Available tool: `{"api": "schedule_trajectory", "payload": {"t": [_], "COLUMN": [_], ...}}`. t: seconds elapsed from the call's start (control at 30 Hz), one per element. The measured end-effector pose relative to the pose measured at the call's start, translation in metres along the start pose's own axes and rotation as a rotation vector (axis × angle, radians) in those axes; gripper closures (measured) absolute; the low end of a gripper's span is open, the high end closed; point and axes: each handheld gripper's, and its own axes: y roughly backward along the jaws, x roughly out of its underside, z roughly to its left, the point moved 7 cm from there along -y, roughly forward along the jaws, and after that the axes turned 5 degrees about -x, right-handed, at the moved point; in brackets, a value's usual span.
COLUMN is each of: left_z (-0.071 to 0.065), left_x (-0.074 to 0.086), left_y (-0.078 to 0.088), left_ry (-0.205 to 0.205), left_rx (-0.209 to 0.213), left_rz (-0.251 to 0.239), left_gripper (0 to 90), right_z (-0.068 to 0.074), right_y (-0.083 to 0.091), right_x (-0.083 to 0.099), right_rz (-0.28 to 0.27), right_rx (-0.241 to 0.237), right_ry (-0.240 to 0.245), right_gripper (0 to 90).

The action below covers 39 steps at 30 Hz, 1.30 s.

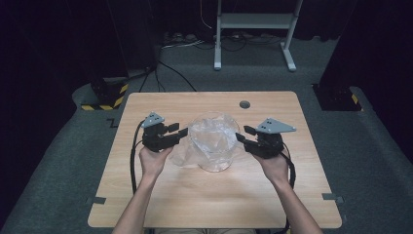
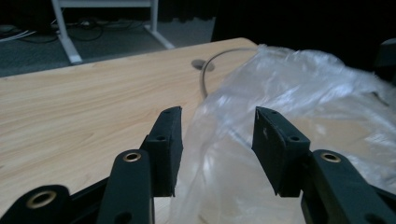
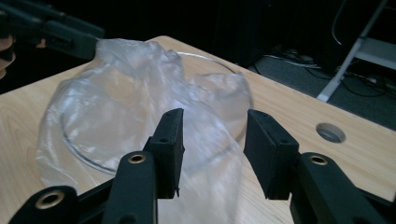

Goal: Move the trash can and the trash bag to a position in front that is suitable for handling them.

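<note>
Bag-lined bowl sits mid-table between two open grippers, one at each side.

Clear plastic bag (image 1: 207, 139) is draped in and over a glass bowl (image 1: 214, 163) at the centre of the table (image 1: 160, 195). Left gripper (image 1: 181, 130) is just left of it, right gripper (image 1: 239, 137) just right, both pointing inward at the rim, about equally near. Left gripper view: jaws parted, film lies between and beyond them but the pads don't press on it. Right gripper view: jaws parted too, film and bowl rim behind the gap, nothing pinched. No clear long axis; the bowl is round, and loose film spills to the near left. Hard to tell where the bag edge ends against the glass; the bowl's lower wall is masked by film, and any contents are unreadable.
</note>
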Motion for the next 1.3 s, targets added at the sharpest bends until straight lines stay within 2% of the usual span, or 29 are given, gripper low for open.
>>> {"api": "schedule_trajectory", "payload": {"t": [0.13,0.2,0.27,0.37,0.47,0.53,0.7,0.83,0.93,1.03,1.17,1.23,1.3], "left_z": [-0.005,-0.006,-0.007,-0.006,-0.005,-0.003,-0.002,-0.001,0.0,0.001,0.005,0.007,0.007], "left_x": [-0.004,-0.004,-0.004,-0.002,-0.002,-0.004,-0.009,-0.013,-0.014,-0.016,-0.017,-0.016,-0.016], "left_y": [-0.005,-0.01,-0.015,-0.02,-0.024,-0.024,-0.027,-0.032,-0.037,-0.039,-0.043,-0.044,-0.043], "left_ry": [-0.027,-0.033,-0.026,-0.029,-0.028,-0.034,-0.052,-0.051,-0.043,-0.035,0.01,0.036,0.039], "left_rx": [0.005,0.008,0.019,0.021,0.013,0.008,-0.002,-0.009,-0.015,-0.021,-0.005,0.001,-0.007], "left_rz": [0.015,0.033,0.039,0.06,0.067,0.061,0.061,0.054,0.053,0.05,0.047,0.041,0.032], "left_gripper": [55.1,59.5,64.2,71.9,76.2,78.7,86.9,88.6,88.6,88.6,87.9,86.3,82.5], "right_z": [0.01,0.011,0.011,0.007,0.002,-0.002,-0.011,-0.02,-0.026,-0.032,-0.037,-0.037,-0.037], "right_y": [-0.014,-0.025,-0.032,-0.041,-0.049,-0.054,-0.062,-0.063,-0.065,-0.071,-0.074,-0.074,-0.072], "right_x": [-0.005,-0.003,-0.003,-0.003,-0.005,-0.006,-0.01,-0.014,-0.016,-0.017,-0.016,-0.016,-0.017], "right_rz": [0.039,0.086,0.111,0.15,0.184,0.207,0.209,0.184,0.174,0.184,0.178,0.158,0.132], "right_rx": [-0.04,-0.051,-0.059,-0.062,-0.05,-0.036,-0.009,0.002,0.001,0.017,0.025,0.019,0.014], "right_ry": [0.027,0.038,0.045,0.059,0.065,0.069,0.058,0.018,-0.01,-0.014,-0.025,-0.039,-0.048], "right_gripper": [55.8,57.6,64.5,79.6,87.9,90.0,90.0,90.0,90.0,90.0,89.6,84.9,75.4]}}
